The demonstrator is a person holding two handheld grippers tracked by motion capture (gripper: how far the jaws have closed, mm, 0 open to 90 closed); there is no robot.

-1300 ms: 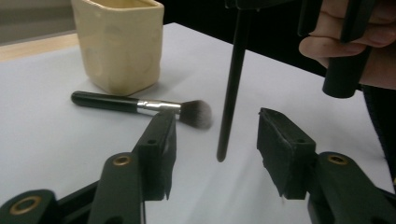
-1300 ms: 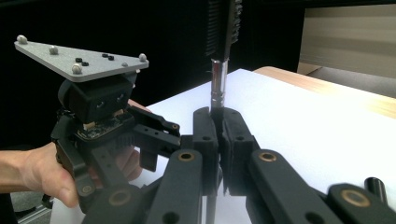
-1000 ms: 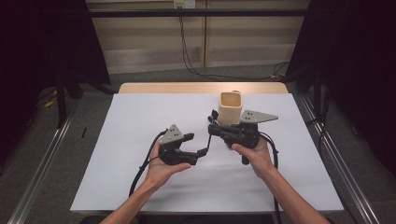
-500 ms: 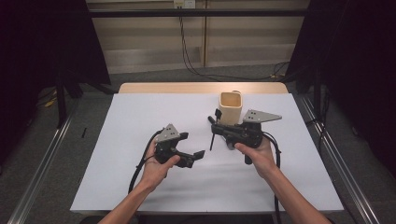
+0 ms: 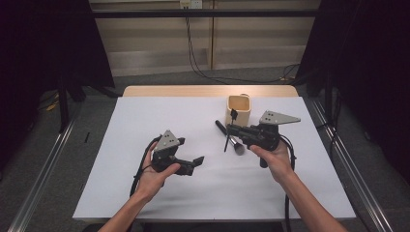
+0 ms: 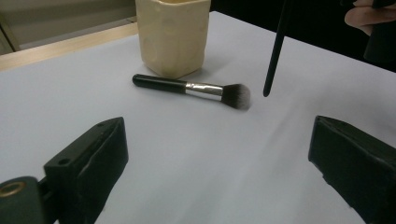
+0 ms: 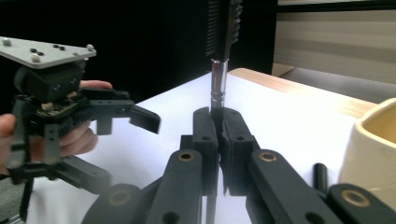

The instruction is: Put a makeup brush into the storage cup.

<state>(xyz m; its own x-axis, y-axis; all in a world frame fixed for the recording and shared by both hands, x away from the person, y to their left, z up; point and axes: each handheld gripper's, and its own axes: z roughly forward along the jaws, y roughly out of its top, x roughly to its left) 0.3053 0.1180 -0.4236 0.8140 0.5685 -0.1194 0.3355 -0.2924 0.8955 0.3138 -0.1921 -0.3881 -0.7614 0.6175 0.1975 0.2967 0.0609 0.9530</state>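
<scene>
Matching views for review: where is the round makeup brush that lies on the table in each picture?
High view: makeup brush centre-right, before the cream cup.
Left gripper view: upper centre, below the cup.
Right gripper view: black handle tip beside the cup.
Shared landmark: the cup.

- Two hand-held grippers: the left hand-held gripper and the right hand-held gripper, both on the near side of the cup.
- One cream cup on the desk.
- Two brushes: one fluffy brush lying just before the cup, one slim brush upright beside it.
</scene>
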